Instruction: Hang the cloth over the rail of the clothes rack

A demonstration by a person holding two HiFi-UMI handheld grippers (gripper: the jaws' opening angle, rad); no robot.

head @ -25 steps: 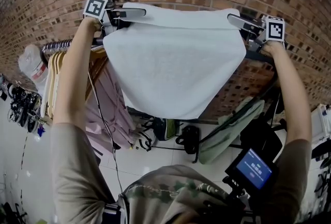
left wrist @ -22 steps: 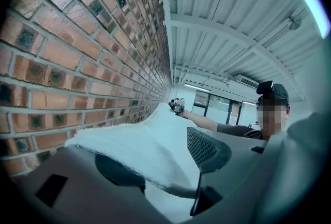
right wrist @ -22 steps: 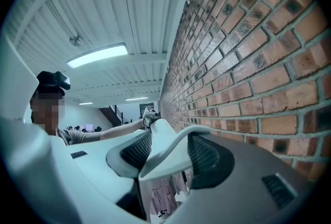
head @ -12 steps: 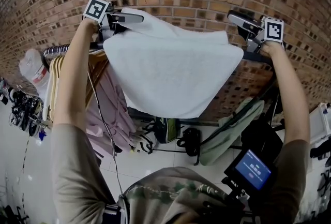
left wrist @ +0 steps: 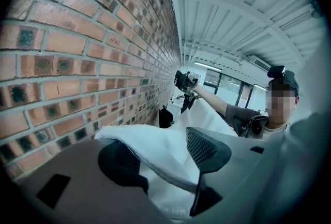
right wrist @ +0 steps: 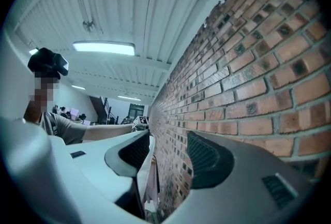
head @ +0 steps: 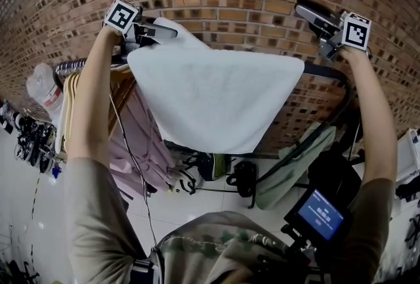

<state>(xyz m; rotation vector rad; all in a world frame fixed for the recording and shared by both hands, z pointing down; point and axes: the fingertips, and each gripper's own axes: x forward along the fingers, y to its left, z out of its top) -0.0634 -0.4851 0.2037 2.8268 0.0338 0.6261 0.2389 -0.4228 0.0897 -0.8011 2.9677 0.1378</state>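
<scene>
A white cloth (head: 210, 99) hangs over the dark rail (head: 325, 70) of the clothes rack, in front of a brick wall. My left gripper (head: 167, 31) is shut on the cloth's upper left corner, which lies pinched between the pads (left wrist: 155, 150). My right gripper (head: 305, 12) hovers above the rail's right end, clear of the cloth. Its jaws have just been opening and stand wide, with only brick wall and air between them (right wrist: 168, 153). The cloth's right edge rests on the rail by itself.
Garments on hangers (head: 125, 119) crowd the rail to the left of the cloth. A green garment (head: 295, 164) hangs lower right. Shoes (head: 26, 138) line the floor at the far left. A small lit screen (head: 319, 214) sits at my waist.
The right gripper let go of the cloth's right corner and rose above the rail. That corner settled onto the rail. The left gripper sank slightly, still holding its corner.
</scene>
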